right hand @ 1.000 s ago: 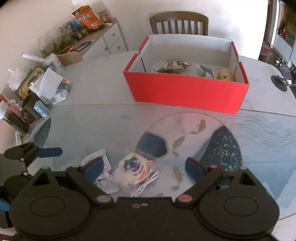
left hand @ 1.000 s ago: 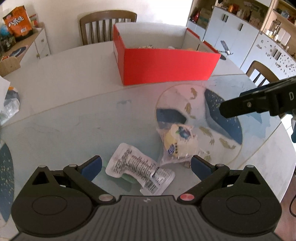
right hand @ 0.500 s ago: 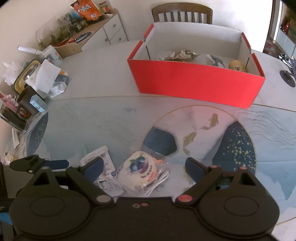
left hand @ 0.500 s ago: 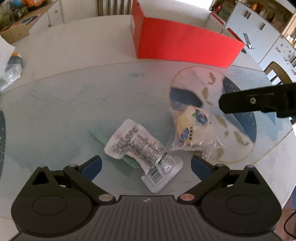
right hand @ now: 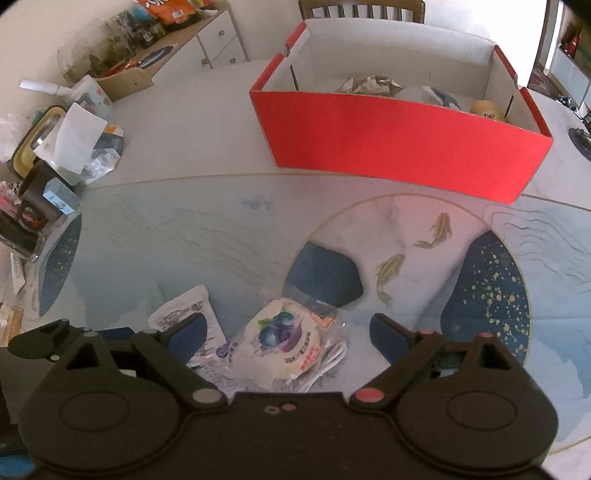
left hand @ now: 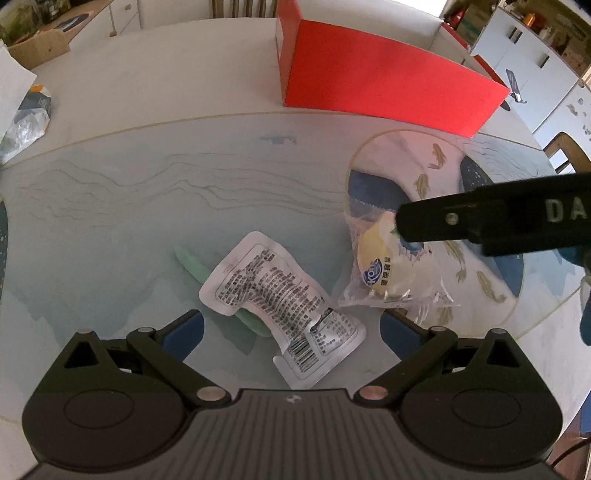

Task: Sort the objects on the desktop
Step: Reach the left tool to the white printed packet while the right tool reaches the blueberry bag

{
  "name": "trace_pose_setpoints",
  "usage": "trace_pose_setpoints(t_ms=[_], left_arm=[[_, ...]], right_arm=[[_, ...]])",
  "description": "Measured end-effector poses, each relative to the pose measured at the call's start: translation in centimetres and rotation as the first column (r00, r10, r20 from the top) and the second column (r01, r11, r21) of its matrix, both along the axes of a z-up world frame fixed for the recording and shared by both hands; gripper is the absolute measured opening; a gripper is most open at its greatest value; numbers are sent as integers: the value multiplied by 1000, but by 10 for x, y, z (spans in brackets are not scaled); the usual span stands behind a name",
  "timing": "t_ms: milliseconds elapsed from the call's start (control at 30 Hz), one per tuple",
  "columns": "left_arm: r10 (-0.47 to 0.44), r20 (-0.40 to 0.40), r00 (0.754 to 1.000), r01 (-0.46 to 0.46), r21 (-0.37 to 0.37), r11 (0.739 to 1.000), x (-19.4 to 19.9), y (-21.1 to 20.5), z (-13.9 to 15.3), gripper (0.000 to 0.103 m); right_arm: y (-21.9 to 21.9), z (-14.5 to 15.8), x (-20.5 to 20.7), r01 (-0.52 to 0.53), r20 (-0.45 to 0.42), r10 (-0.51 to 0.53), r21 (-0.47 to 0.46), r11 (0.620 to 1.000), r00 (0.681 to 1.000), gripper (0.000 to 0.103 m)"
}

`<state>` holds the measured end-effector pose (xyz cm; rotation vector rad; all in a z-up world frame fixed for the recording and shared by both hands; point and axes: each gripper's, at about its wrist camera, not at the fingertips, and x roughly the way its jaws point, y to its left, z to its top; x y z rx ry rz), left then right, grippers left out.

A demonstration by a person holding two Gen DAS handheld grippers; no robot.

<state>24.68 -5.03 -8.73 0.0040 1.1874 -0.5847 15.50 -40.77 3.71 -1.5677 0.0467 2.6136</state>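
A flat silver sachet (left hand: 284,314) with black print lies on the table between the blue fingers of my open left gripper (left hand: 291,328). A wrapped round blueberry bun (right hand: 282,341) sits between the fingers of my open right gripper (right hand: 288,332); the same bun (left hand: 384,269) shows right of the sachet, partly behind the right gripper's black finger (left hand: 480,221). The sachet's end (right hand: 184,314) shows left of the bun. Beyond them stands the red box (right hand: 391,144), holding crumpled wrappers and a round item.
A pale green strip (left hand: 192,266) lies under the sachet. Bags, boxes and clutter (right hand: 66,140) fill the table's left side. A wooden chair (right hand: 362,7) stands behind the box, a sideboard (right hand: 155,55) at far left, white cabinets (left hand: 535,62) at right.
Both grippers have moved down and forward toward the table. The sachet now sits between the left fingers, the bun between the right fingers. The right finger has come over the bun.
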Motion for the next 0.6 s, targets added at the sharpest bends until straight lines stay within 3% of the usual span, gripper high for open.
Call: trace_pose_setpoints(t_ms=[600], left_arm=[[-12, 10, 1000, 12, -13, 1000, 4, -11, -3, 102]], right_arm=[[-1, -31, -20, 61, 59, -62, 17, 998, 996, 93]])
